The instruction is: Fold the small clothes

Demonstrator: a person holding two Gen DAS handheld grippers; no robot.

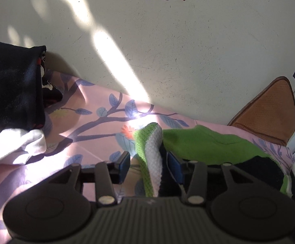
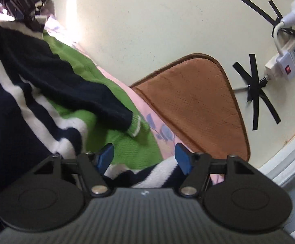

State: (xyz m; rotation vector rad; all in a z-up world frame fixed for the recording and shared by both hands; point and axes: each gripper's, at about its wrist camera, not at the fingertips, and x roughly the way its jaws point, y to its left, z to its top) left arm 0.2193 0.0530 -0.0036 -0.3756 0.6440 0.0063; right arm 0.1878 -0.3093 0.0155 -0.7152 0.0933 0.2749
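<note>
Fold small clothes: striped sweater, green, white and dark navy, lying on a pink bedsheet (image 1: 98,138) with a blue leaf print, close to the cream wall (image 1: 188,50).

Left hand-held gripper (image 1: 150,165): jaws parted, not clamped. A raised fold of the sweater (image 1: 208,144), green and white knit, stands between the 2 blue pads and lies against the right one. Whether the left pad touches it, cannot tell.

Right hand-held gripper (image 2: 145,158): jaws wide apart, released, holding nothing. It sits over the near striped edge of the sweater, with 1 dark sleeve (image 2: 98,99) lying across the green body just beyond it.

Other items: brown cushion (image 2: 198,101) propped against the wall at right; dark cloth (image 1: 11,85) and white cloth (image 1: 13,144) at left; power strip (image 2: 285,61) on the wall at far right.

Judgement on step: picking up an edge to start a fold. To do it well:
- close the left pads fully on the raised fold, taking both knit layers
- seat the right pads on the striped hem only, not the sheet under it
- lift both sides level so the fold line runs straight
- lay the loose sleeve flat inward first

Risk: pinching the bedsheet along with the knit.
</note>
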